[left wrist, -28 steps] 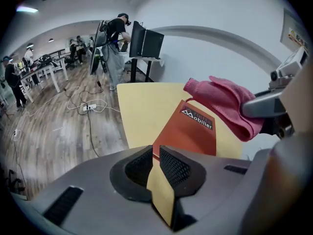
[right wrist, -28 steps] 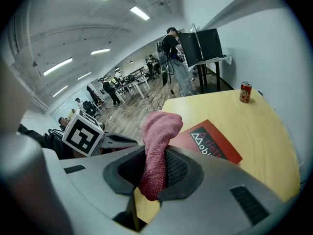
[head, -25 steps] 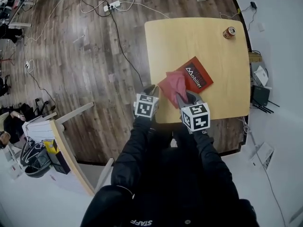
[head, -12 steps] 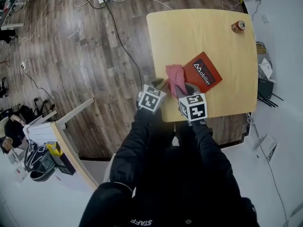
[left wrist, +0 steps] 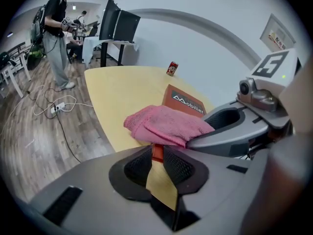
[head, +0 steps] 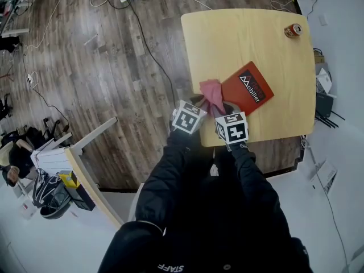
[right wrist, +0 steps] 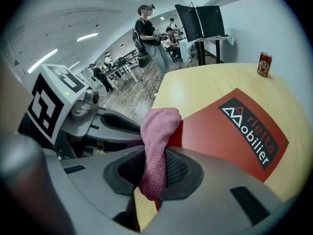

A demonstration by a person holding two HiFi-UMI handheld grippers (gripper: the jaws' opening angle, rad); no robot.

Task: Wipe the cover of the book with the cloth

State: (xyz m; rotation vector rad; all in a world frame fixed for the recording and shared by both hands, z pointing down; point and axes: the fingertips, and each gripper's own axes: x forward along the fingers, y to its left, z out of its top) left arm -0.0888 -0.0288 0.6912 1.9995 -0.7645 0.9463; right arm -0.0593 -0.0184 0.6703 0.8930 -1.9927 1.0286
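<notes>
Yellow desk over dark plank flooring is where you are working, at the desk's near edge. Your right gripper is clenched on a pink cloth, which bunches up out of the jaws and drapes over the nearest corner of the red book. Your left gripper, just beside it, looks pinched on that same corner: a red sliver sits between its pads. The book lies tilted close to the desk's near edge, and its white-lettered cover is mostly bare. I judge the wiping barely begun. The cloth covers only one corner, so you have the whole lettered stretch toward the far end left to wipe. A drink can stands well apart, by the far right corner.
</notes>
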